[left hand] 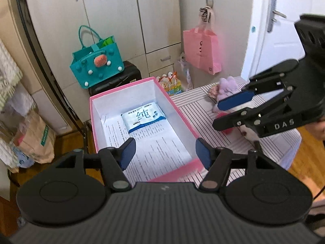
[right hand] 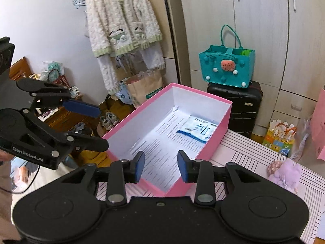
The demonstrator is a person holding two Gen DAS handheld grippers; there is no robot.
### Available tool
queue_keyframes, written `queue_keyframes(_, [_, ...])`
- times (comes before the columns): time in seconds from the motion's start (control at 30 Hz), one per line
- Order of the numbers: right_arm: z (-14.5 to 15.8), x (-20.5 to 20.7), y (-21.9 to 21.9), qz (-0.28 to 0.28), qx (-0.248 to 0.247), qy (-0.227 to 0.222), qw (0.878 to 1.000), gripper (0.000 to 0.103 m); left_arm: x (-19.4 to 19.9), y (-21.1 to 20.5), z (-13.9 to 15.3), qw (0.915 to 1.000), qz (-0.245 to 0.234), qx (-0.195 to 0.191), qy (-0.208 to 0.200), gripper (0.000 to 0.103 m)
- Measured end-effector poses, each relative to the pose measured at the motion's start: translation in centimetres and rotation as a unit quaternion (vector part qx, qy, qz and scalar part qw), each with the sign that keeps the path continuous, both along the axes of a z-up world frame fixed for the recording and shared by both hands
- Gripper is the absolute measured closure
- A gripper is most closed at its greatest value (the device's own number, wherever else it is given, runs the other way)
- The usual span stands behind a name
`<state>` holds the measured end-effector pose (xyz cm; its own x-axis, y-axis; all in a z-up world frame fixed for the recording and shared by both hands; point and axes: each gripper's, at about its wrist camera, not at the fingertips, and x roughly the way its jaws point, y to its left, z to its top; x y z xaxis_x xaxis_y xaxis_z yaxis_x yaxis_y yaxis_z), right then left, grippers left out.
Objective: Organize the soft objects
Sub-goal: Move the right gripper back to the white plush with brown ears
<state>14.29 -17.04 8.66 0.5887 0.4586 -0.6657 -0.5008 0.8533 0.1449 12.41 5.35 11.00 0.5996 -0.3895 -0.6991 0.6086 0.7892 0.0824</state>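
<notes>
one pink box [left hand: 183,109] w/ wipes pack [left hand: 143,119] on striped table [left hand: 205,109].

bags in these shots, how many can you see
4. A teal tote bag sits on the black suitcase. A pink bag hangs on the wall. A brown paper bag stands on the floor under the hanging cardigan. A colourful gift bag stands behind the table. Others may be hidden.

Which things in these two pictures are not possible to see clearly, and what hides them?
- Left wrist view: the soft toys on the striped table are mostly covered by the right gripper; only the purple plush shows.
- Right wrist view: the purple plush is partly behind the gripper body.
- Both views: the small print on the wipes pack and the paper sheets in the pink box is unreadable.
</notes>
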Motion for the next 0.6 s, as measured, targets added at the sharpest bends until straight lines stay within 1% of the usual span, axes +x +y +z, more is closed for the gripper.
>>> queue_keyframes(0.1, [0.4,-1.6,-0.5,0.004,-0.005,-0.003,1.000,0.055,-1.9,-0.4,0.3,0.9999,-0.012,0.008,-0.004,0.038])
queue_keyframes(0.13, [0.5,-2.2,-0.8,0.005,-0.007,-0.003,1.000,0.053,-2.6,-0.5,0.3,0.9998,-0.017,0.008,-0.003,0.035])
queue_keyframes(0.17, [0.5,-2.7,-1.0,0.004,-0.010,-0.003,1.000,0.051,-3.2,-0.7,0.4,0.9997,-0.022,0.008,-0.001,0.029])
queue_keyframes(0.23, [0.6,-3.8,-1.5,0.000,-0.016,-0.004,1.000,0.041,-4.4,-1.0,0.4,0.9995,-0.032,0.005,0.000,0.024])
queue_keyframes(0.27, [0.5,-4.4,-1.8,-0.002,-0.018,-0.003,1.000,0.037,-5.0,-1.1,0.3,0.9993,-0.036,0.005,-0.001,0.022])
queue_keyframes(0.3, [0.5,-4.9,-2.0,-0.004,-0.020,-0.002,1.000,0.031,-5.6,-1.4,0.3,0.9992,-0.040,0.008,-0.003,0.022])
queue_keyframes(0.4, [0.0,-6.7,-3.1,-0.015,-0.031,0.000,0.999,0.020,-7.1,-2.2,0.0,0.9983,-0.055,0.014,-0.009,0.016])
queue_keyframes(0.6, [-1.7,-10.0,-5.8,-0.047,-0.060,0.004,0.997,0.018,-9.5,-4.1,-1.1,0.9957,-0.087,0.030,-0.011,0.010])
